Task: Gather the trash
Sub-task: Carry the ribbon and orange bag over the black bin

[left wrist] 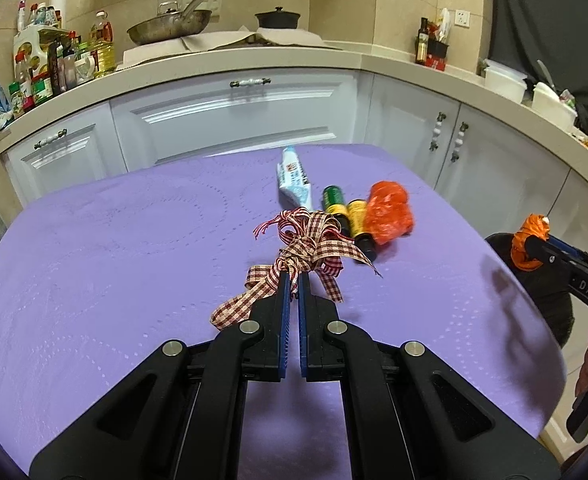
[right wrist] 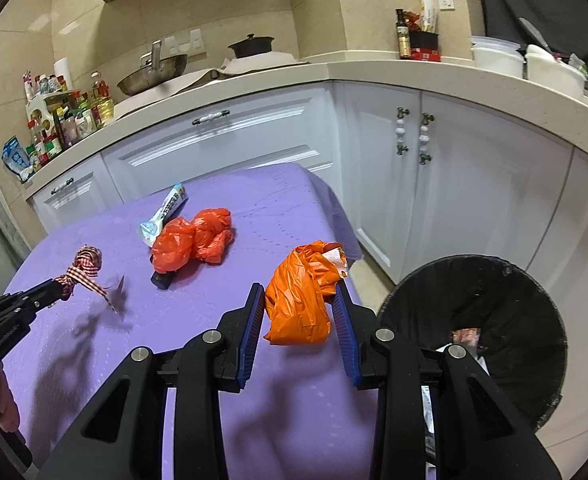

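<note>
My left gripper (left wrist: 293, 276) is shut on a red-and-white checked ribbon (left wrist: 306, 248), held over the purple table; it also shows in the right wrist view (right wrist: 83, 266). My right gripper (right wrist: 298, 294) holds a crumpled orange plastic bag (right wrist: 300, 300) between its fingers near the table's right edge, beside a black trash bin (right wrist: 490, 332). On the table lie a red plastic bag (right wrist: 191, 238), a blue-white wrapper (left wrist: 294, 180) and two small dark bottles (left wrist: 344, 216).
The purple-covered table (left wrist: 113, 260) stands before white kitchen cabinets (left wrist: 233, 116). The counter holds a pan (left wrist: 169, 24), a black pot (left wrist: 277, 19) and many bottles (left wrist: 53, 64). The bin has some trash inside.
</note>
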Available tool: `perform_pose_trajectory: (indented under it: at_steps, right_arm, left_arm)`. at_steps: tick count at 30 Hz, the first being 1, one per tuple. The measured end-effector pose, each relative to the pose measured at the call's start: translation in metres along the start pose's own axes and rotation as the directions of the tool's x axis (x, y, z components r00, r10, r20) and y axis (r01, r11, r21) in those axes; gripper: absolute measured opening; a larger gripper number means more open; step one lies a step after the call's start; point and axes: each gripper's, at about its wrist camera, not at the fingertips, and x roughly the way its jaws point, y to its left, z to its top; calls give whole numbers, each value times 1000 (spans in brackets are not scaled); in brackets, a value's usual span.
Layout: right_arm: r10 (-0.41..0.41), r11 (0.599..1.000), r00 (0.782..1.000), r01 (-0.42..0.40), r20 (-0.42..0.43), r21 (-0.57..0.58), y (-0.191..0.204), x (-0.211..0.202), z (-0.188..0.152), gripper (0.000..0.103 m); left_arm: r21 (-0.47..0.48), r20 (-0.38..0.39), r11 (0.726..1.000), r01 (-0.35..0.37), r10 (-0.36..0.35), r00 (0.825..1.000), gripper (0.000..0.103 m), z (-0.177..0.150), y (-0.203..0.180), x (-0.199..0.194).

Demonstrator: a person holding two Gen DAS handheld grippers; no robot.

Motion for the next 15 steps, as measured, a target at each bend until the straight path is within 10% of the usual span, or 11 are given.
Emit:
perform_pose_trajectory:
  at_steps: [15]
  right_arm:
    - [-126, 990, 991, 123, 37, 72, -57, -41, -10, 35]
  left_arm:
    - [85, 43, 986, 147, -151, 988, 4, 11, -75, -14]
